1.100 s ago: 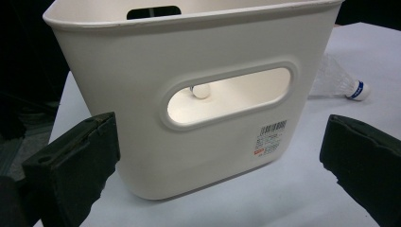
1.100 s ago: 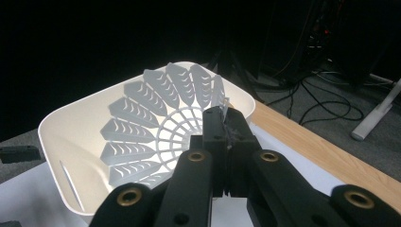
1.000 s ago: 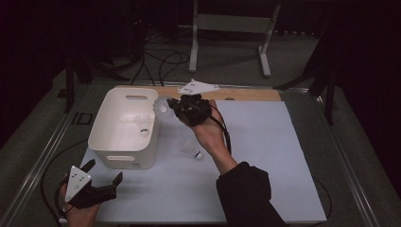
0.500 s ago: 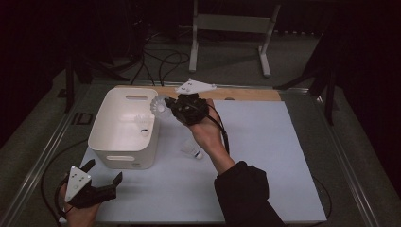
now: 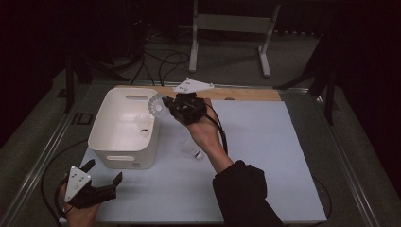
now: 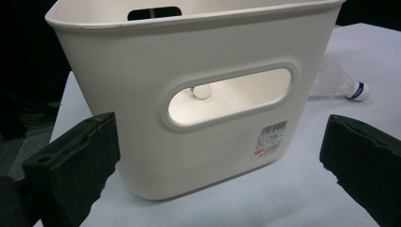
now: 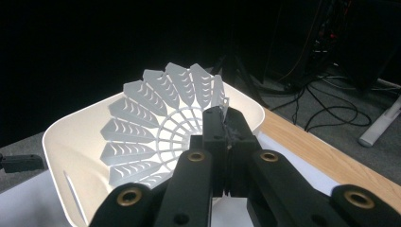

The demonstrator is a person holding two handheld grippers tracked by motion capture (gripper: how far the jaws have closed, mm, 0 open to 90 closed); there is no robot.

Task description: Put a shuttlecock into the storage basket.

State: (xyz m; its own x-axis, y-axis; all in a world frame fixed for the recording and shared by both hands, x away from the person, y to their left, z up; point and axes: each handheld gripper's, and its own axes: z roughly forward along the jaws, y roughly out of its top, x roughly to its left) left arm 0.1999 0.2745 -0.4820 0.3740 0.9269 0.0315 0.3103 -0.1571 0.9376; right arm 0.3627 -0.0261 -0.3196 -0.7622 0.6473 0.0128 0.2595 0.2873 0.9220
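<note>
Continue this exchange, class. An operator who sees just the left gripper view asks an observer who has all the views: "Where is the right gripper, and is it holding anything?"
Observer: In the high view, the right gripper is at the far right rim of the white bin, shut on a shuttlecock.
Operator: How is it gripped?
Observer: In the right gripper view, the jaws pinch the edge of the skirt, and the shuttlecock hangs over the bin's opening.
Operator: And where does my left gripper sit?
Observer: The left gripper is open near the front left corner of the white mat, apart from the bin.
</note>
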